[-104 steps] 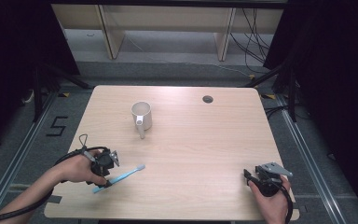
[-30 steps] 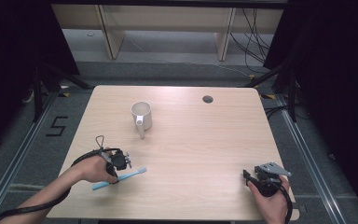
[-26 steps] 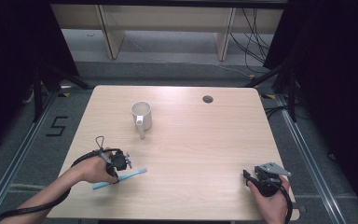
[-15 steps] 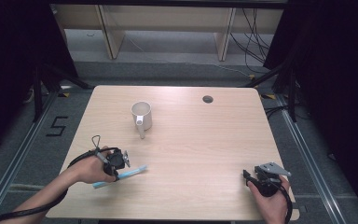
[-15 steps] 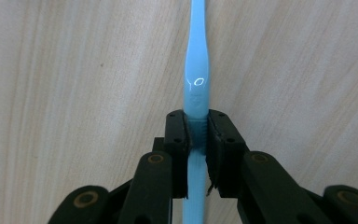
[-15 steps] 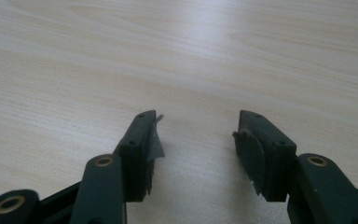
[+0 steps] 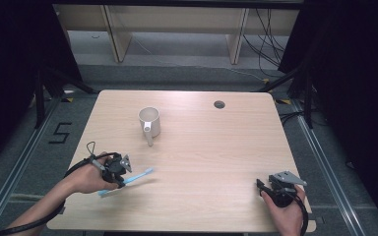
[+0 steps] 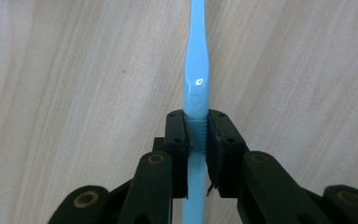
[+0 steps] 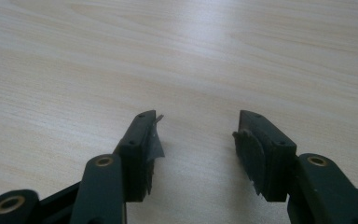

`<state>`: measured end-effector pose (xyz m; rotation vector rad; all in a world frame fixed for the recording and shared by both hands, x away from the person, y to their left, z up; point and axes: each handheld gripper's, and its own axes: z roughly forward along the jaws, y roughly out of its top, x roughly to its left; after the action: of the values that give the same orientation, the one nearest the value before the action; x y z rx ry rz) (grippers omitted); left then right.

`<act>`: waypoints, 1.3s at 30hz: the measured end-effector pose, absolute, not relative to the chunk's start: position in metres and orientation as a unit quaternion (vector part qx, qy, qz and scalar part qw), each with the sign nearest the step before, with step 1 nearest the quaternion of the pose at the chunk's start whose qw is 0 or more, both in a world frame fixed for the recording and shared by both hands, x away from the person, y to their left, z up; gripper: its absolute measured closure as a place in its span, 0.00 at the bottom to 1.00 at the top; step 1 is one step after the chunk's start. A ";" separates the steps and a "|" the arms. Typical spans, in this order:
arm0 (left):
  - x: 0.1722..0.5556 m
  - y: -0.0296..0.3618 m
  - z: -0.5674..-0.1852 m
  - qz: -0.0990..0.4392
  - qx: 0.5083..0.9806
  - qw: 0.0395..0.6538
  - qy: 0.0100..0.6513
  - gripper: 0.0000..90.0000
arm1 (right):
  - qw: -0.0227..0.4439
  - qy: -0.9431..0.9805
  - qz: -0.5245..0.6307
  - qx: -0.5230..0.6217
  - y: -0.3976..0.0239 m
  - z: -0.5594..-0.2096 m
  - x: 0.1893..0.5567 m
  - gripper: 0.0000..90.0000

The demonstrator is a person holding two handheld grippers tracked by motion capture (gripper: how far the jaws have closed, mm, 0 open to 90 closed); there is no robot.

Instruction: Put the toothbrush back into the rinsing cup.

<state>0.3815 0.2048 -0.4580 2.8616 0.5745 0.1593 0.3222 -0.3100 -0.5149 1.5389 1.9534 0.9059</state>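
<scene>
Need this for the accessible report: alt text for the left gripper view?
The left gripper is clamped on a light blue toothbrush, whose handle runs straight up the picture over a pale wooden table.

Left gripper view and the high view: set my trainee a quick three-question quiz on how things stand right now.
1. True or false: the left claw is shut on the blue toothbrush.
2. How does the right claw stand? A) open with nothing between its jaws B) shut on the mug C) shut on the toothbrush
3. In the high view, what stands on the table beyond the toothbrush, toward the far edge?

Key
1. True: both pads press the handle.
2. A: the jaws stand apart over bare wood.
3. The white mug, upright, apart from both claws.
</scene>
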 end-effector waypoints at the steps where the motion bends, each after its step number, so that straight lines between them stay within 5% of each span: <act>1: 0.381 0.206 -0.457 0.055 0.972 0.111 0.198 0.87 | 0.245 0.716 0.332 0.564 -0.310 -0.515 0.322 0.54; 16: 0.384 0.216 -0.448 0.105 0.947 0.207 0.223 0.87 | 0.244 0.715 0.333 0.564 -0.310 -0.515 0.322 0.54; 39: 0.397 0.236 -0.430 0.186 0.822 0.435 0.317 0.87 | 0.244 0.714 0.333 0.565 -0.310 -0.515 0.322 0.54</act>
<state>0.3972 0.2356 -0.4300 2.0462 0.7885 0.4625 0.3222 -0.3103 -0.5148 1.5443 1.9518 0.9084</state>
